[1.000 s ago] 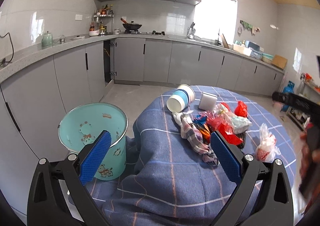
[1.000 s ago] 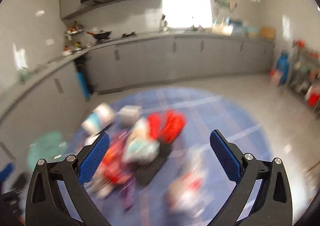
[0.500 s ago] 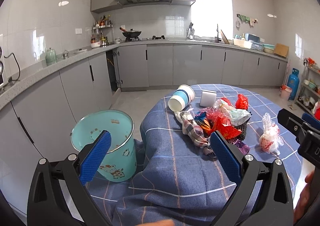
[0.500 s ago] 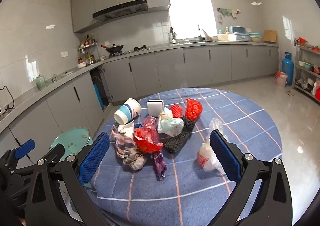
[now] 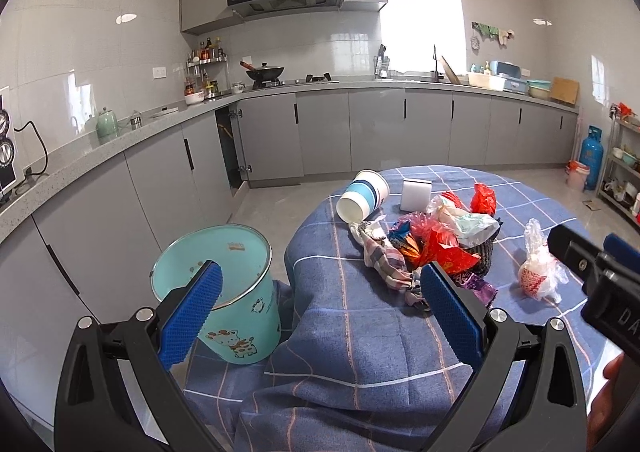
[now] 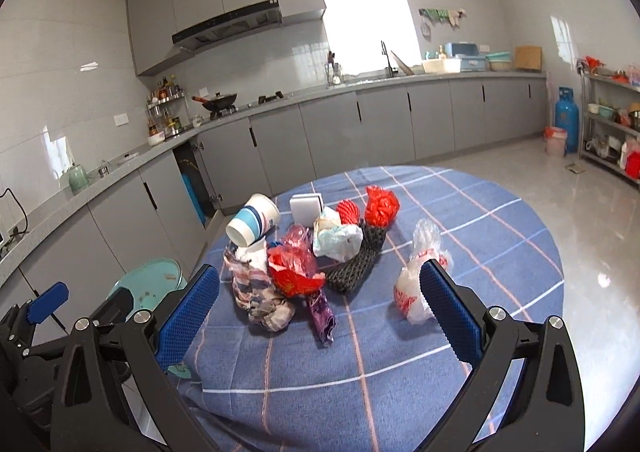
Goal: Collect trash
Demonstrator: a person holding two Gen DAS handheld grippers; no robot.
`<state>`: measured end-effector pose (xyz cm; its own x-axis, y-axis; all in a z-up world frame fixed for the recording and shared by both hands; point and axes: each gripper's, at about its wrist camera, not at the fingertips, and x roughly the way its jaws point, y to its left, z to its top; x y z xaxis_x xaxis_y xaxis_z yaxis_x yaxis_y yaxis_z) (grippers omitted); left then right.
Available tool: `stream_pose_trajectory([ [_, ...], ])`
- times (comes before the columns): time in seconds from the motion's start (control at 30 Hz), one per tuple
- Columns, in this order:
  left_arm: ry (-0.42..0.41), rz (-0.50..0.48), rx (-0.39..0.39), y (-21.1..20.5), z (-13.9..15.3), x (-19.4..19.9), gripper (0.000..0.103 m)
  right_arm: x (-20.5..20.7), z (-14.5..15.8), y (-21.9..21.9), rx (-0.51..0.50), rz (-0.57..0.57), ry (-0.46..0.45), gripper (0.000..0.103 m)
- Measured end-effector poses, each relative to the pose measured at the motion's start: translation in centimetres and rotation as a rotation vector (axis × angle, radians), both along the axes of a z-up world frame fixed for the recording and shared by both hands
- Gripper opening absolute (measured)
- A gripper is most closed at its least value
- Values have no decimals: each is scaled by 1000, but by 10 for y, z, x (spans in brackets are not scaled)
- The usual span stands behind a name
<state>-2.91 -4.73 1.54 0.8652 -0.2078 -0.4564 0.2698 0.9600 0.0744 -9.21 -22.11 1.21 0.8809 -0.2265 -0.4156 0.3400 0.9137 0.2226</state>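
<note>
Left gripper (image 5: 320,306): jaws wide apart, holding nothing, raised above the near edge of the bench (image 5: 360,336). Right gripper (image 6: 319,304): jaws wide apart, holding nothing, raised above the bench (image 6: 500,219).

The bench is round and covered with a blue checked cloth. The trash lies in a loose pile near its middle: a tipped paper cup (image 6: 253,219), a white box (image 6: 306,209) just beside it, a checked rag (image 6: 256,288), a red wrapper (image 6: 294,272), a black net sleeve (image 6: 358,262) and a red net (image 6: 381,206). A clear bag (image 6: 418,284) lies apart, on the right of the pile.

A teal bin (image 5: 224,292) stands beside the bench on its left, mouth open upward.
</note>
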Motion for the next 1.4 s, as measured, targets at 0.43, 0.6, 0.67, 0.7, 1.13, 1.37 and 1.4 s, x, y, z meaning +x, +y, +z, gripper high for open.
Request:
stream_pose_trajectory([
  [0.43, 18, 18, 12, 0, -1, 0, 97, 0, -2, 3, 8, 5, 17, 99],
  [0.6, 11, 24, 15, -1, 0, -1, 97, -1, -1, 1, 8, -2, 13, 99],
  [0.67, 11, 25, 16, -1, 0, -1, 97, -1, -1, 2, 7, -1, 14, 99],
  [0.7, 10, 25, 16, -1, 0, -1, 97, -1, -1, 2, 5, -1, 16, 99],
  [1.13, 14, 25, 13, -2, 1, -1, 97, 3, -6, 1, 0, -14, 40, 99],
  [1.37, 16, 25, 13, -2, 1, 0, 97, 4, -8, 0, 7, -16, 45, 99],
  [1.4, 15, 25, 13, -3, 1, 0, 97, 3, -7, 0, 7, -17, 45, 99],
])
